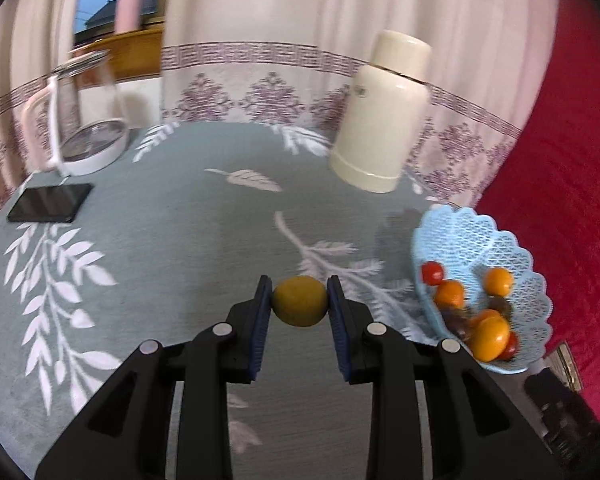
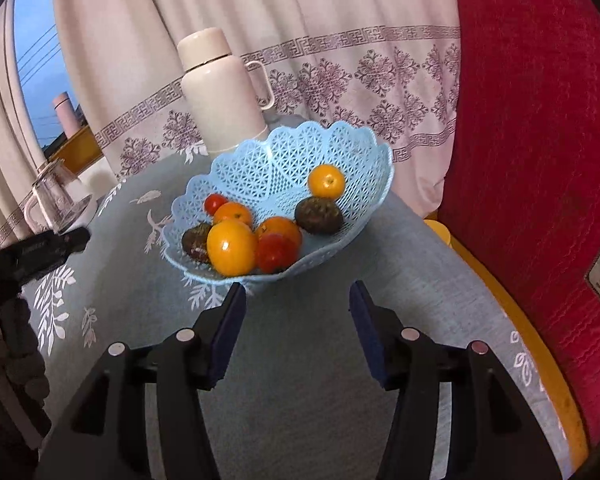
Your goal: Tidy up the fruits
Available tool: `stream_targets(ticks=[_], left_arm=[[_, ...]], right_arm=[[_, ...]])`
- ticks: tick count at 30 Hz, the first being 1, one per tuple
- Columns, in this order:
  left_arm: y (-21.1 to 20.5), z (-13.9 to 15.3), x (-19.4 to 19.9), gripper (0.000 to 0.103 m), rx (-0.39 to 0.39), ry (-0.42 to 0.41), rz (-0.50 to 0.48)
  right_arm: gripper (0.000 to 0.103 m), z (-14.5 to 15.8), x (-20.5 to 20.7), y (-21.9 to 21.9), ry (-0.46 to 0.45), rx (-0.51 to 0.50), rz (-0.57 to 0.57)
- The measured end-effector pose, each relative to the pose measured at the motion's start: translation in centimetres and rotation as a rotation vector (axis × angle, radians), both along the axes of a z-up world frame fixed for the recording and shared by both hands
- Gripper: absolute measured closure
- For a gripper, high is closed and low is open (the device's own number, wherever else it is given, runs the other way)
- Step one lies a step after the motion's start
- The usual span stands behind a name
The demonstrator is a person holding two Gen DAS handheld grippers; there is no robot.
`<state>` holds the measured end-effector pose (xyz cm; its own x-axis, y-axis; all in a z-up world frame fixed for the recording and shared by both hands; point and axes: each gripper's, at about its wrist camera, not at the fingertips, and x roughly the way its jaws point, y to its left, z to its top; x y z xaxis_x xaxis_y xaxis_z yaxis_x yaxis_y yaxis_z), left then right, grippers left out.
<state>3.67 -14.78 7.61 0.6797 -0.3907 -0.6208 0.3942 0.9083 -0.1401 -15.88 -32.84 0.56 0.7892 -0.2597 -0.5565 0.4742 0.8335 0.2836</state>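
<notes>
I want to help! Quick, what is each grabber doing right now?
Left gripper: closed on the yellow-green fruit, held above the table.
Right gripper: open, holding nothing, in front of the blue basket.

Yellow-green fruit (image 1: pixel 299 301): round, dull skin, clamped between the two blue pads of the left gripper (image 1: pixel 299 300), above the tablecloth, left of the basket.
Basket (image 2: pixel 284 152): light blue plastic lattice, scalloped rim, standing near the table edge.
Fruits in basket: several orange fruits (image 2: pixel 231 246), two red ones (image 2: pixel 275 253), two dark brownish ones (image 2: pixel 318 214), mostly heaped at the front side.
</notes>
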Motion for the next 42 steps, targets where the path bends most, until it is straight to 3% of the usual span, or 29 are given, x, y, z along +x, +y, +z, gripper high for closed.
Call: stream_targets(ticks=[20,29,35,42], left_arm=[[-9.6,0.5,-0.6,0.074,0.020,-0.011,-0.199],[-7.7,-0.3,0.8,0.073,-0.007,0.053,-0.168],[-5.1,-1.4,0.6,0.056,-0.025,0.099,-0.146],[-5.7,-3.3,-1.3,0.055,-0.003,0.139,-0.232]], right_arm=[[0.047,-0.5,0.0,-0.2,-0.019,0.034,0.030],[0.043,-0.7,0.1,-0.5,-0.017,0.046,0.034],[0.042,-0.6,0.1,-0.4,-0.013,0.044,0.034],[0.042,-0.7,0.2,-0.4,-0.010,0.045,0.030]])
